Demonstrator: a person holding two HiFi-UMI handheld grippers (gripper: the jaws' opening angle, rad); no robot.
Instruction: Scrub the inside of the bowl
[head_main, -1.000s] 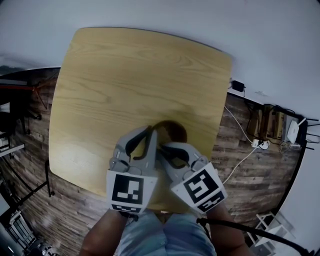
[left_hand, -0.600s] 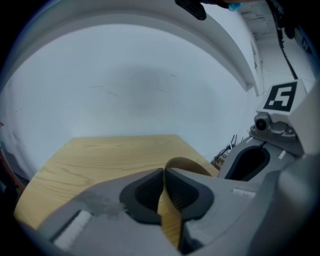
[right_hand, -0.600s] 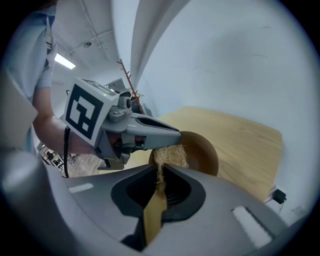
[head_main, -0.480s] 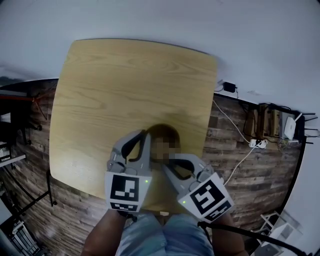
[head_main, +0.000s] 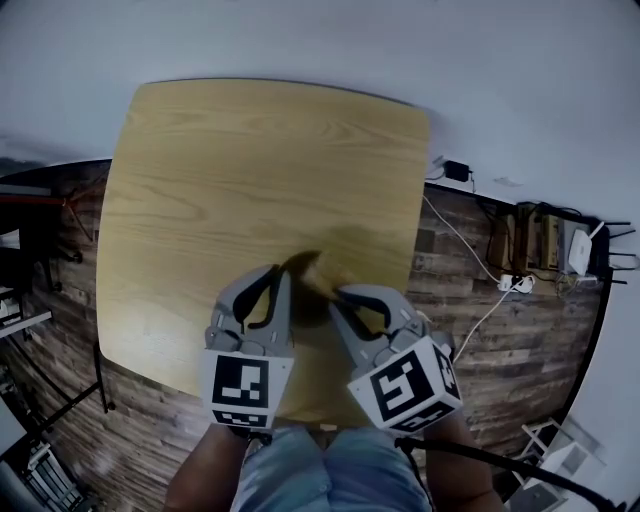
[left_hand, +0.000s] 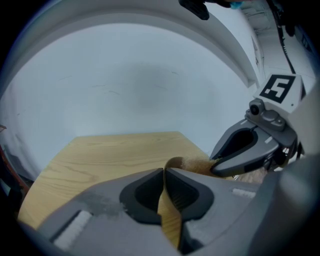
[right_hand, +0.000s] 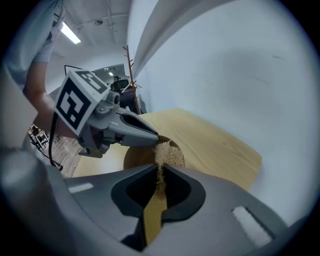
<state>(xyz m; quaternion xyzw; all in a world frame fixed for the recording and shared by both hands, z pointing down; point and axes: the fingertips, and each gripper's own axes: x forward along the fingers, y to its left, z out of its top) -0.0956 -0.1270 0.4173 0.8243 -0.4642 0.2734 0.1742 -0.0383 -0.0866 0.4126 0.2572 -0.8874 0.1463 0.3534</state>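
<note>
Both grippers have drawn back toward the near edge of the table (head_main: 250, 170) over the past second. The brown bowl (left_hand: 170, 220), which then showed as a round shape beyond their tips, is now almost wholly covered between them in the head view.

The left gripper (left_hand: 164, 172) has its jaws pressed together on the bowl's thin rim. In the left gripper view the rim runs as a narrow tan strip up the seam between the two jaws and curls over just past their tips.

The right gripper (right_hand: 159, 170) is closed on a pale, straw-like scrubber (right_hand: 164, 152), pinching its lower strands while the frayed tuft stands up beyond the jaw tips. In the right gripper view that tuft lies against the bowl's inner wall. The left gripper's tip sits just beside it on the rim, at the scrubber's left.

In the head view the two grippers angle in toward each other, their tips close but apart, low over the wooden table near its front right corner. The bowl rests on the surface there, and the rest of the tabletop stretches pale and bare-grained toward the far edge. The person's arms and lap fill the bottom of the head view. Cables and a power strip (head_main: 515, 285) lie on the plank floor to the right of the table.
</note>
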